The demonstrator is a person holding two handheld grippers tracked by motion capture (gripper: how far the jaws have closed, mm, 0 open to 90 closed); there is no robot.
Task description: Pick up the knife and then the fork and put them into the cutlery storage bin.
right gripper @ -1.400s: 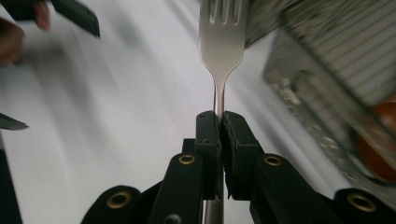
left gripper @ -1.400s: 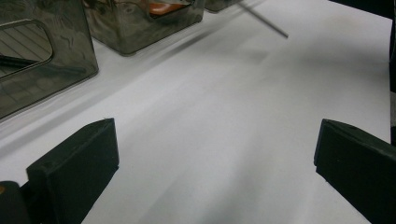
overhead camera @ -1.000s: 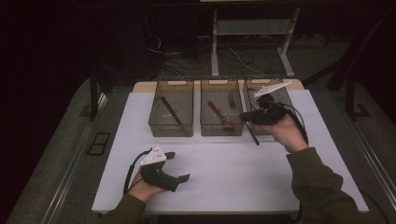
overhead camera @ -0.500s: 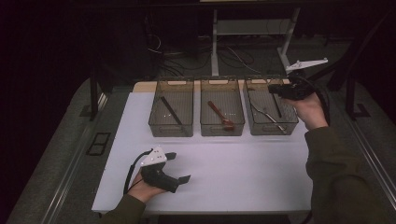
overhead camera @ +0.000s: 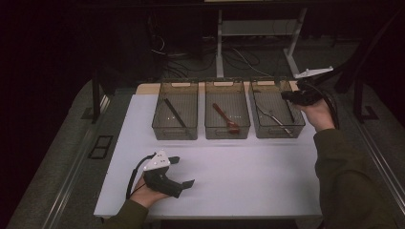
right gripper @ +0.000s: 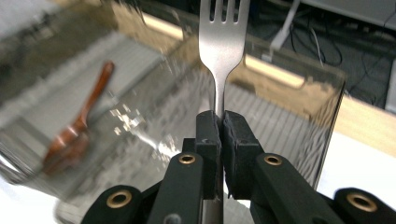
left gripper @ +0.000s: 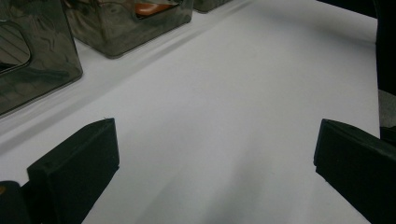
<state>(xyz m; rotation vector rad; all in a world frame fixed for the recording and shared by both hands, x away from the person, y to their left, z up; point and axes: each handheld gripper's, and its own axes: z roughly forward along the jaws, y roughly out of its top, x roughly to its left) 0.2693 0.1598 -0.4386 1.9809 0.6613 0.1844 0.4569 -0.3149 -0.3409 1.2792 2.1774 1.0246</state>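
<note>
My right gripper (right gripper: 221, 126) is shut on the handle of a silver fork (right gripper: 221, 42), whose tines point away past the jaws. In the high view the right gripper (overhead camera: 288, 97) hangs over the far right edge of the right clear bin (overhead camera: 301, 125). A silver utensil (overhead camera: 273, 117) lies in that bin. A brown wooden spoon (overhead camera: 224, 118) lies in the middle bin (overhead camera: 227, 133), and it shows through the bin wall in the right gripper view as the wooden spoon (right gripper: 79, 130). My left gripper (overhead camera: 183, 171) rests on the white table, open and holding nothing, as the left gripper view confirms (left gripper: 215, 158).
The left bin (overhead camera: 175, 134) holds a black utensil (overhead camera: 174, 113). The three bins stand in a row at the back of the white table (overhead camera: 239, 181). Cables and a desk frame (overhead camera: 219, 43) lie on the floor beyond.
My right gripper has carried the fork from the near left corner of the right bin to that bin's far right edge. The left gripper has stayed where it was.
</note>
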